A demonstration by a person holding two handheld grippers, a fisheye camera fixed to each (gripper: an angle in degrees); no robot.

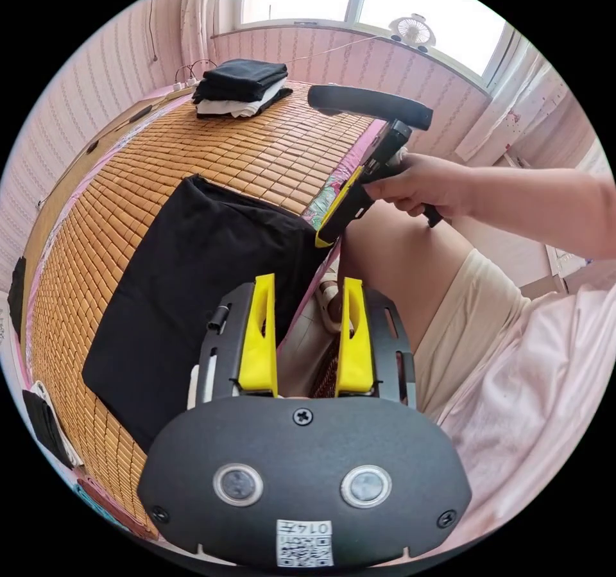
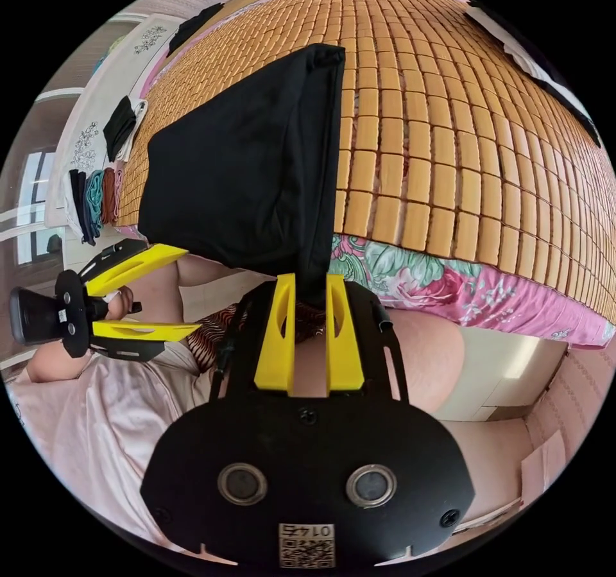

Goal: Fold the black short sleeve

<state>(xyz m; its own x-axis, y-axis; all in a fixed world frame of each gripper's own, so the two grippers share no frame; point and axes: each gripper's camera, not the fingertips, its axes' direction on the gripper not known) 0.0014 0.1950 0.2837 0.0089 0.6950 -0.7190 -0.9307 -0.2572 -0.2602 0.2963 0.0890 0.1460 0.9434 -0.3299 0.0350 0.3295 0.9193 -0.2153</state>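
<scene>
The black short sleeve [image 1: 192, 294] lies folded into a rectangle on the bamboo mat [image 1: 256, 147], near the bed's edge. In the right gripper view one corner of the black short sleeve [image 2: 250, 153] hangs over that edge, and my right gripper [image 2: 310, 280] is shut on it with the cloth filling the narrow gap between the jaws. A hand holds the right gripper [image 1: 323, 238] at that same corner. My left gripper [image 1: 307, 280] hovers off the bed's edge over the person's leg, open with nothing between its jaws. The left gripper [image 2: 192, 289] stands wide open beside the garment's other near corner.
A stack of folded dark and white clothes [image 1: 240, 86] sits at the mat's far end. More clothes [image 2: 96, 198] lie along the mat's side. A floral sheet [image 2: 417, 275] edges the bed. The person's legs [image 1: 398, 269] are close against the bed. A small fan [image 1: 412, 30] stands on the windowsill.
</scene>
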